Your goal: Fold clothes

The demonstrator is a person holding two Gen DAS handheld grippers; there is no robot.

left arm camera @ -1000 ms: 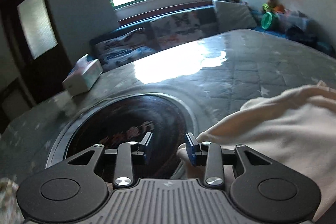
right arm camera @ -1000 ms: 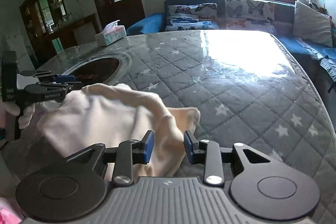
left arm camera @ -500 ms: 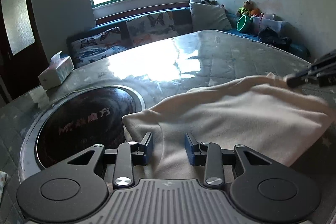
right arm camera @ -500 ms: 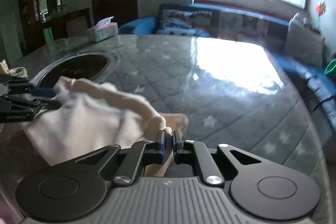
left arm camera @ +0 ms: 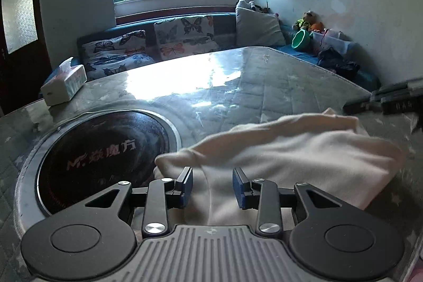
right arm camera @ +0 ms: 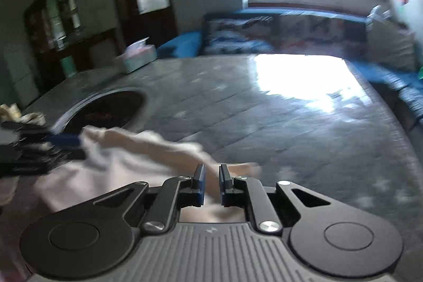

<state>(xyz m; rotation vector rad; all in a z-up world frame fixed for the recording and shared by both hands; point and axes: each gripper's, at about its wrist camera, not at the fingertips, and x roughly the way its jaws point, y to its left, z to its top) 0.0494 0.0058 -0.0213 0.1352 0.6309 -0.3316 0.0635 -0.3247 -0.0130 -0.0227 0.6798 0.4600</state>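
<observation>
A cream garment [left arm camera: 304, 149] lies bunched on the quilted table [left arm camera: 264, 75], beside a round black hob. My left gripper [left arm camera: 212, 185] hovers over its near-left edge. Its jaws stand open, with cloth under and between them but not pinched. In the right wrist view, which is blurred, my right gripper [right arm camera: 211, 183] is shut on a fold of the garment [right arm camera: 127, 157], and its jaws are opening a little. The left wrist view shows the right gripper [left arm camera: 349, 105] at the cloth's far right corner. The right wrist view shows the left gripper [right arm camera: 74, 147] at the cloth's left end.
A round black hob [left arm camera: 105, 157] is set into the table at the left. A tissue box [left arm camera: 63, 86] stands on the far left edge. Behind the table runs a blue sofa with butterfly cushions [left arm camera: 185, 33], with toys [left arm camera: 304, 31] at its right end.
The right gripper closed on a fold of the garment and shifted sideways, and its jaws now stand slightly apart. The left gripper turned right, so the cloth now lies between its open fingers.
</observation>
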